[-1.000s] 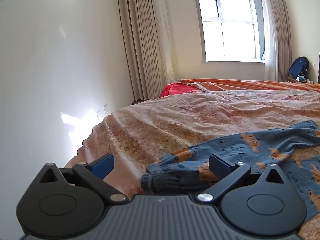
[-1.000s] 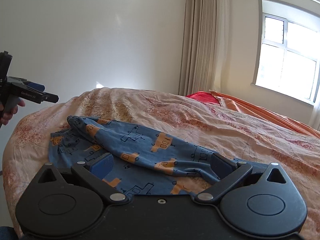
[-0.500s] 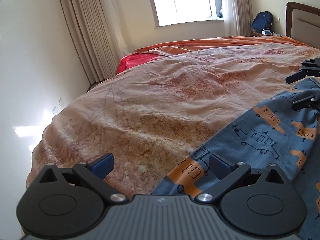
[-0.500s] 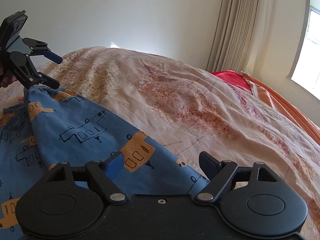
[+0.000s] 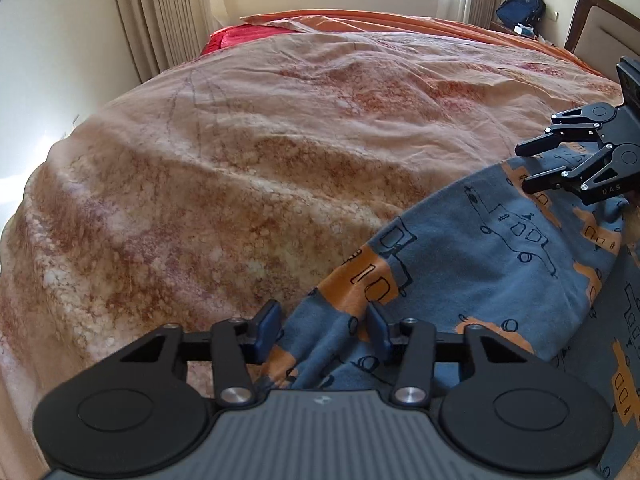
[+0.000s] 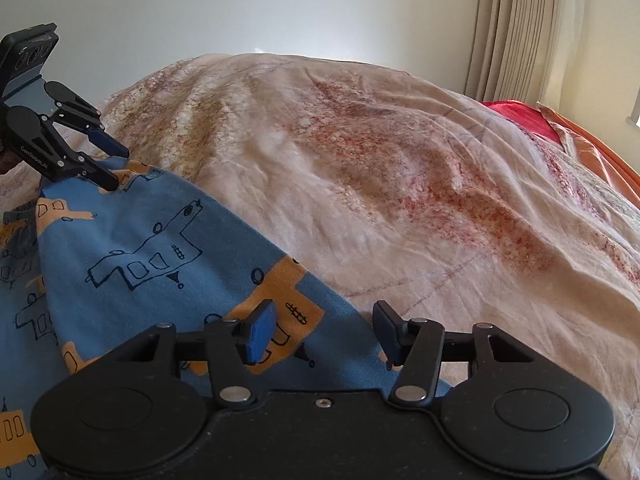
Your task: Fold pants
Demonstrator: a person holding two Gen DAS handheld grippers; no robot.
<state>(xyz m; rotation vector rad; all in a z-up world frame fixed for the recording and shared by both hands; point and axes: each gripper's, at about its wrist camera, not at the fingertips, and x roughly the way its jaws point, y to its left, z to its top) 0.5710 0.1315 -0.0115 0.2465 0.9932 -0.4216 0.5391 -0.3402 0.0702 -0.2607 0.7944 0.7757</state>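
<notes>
Pants (image 5: pixel 500 248) lie on bed (image 5: pixel 240 152), between both grippers' spread jaws.

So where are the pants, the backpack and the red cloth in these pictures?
pants (image 5: pixel 500 248): left wrist view, on the blue fabric mid-leg.
backpack (image 5: pixel 520 6): left wrist view, on its dark front.
red cloth (image 6: pixel 516 114): right wrist view, on its top.

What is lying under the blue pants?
Under the blue pants the peach patterned bedspread shows around their edge. Directly beneath, the cloth covers everything, so I cannot see if anything else is there.
</notes>
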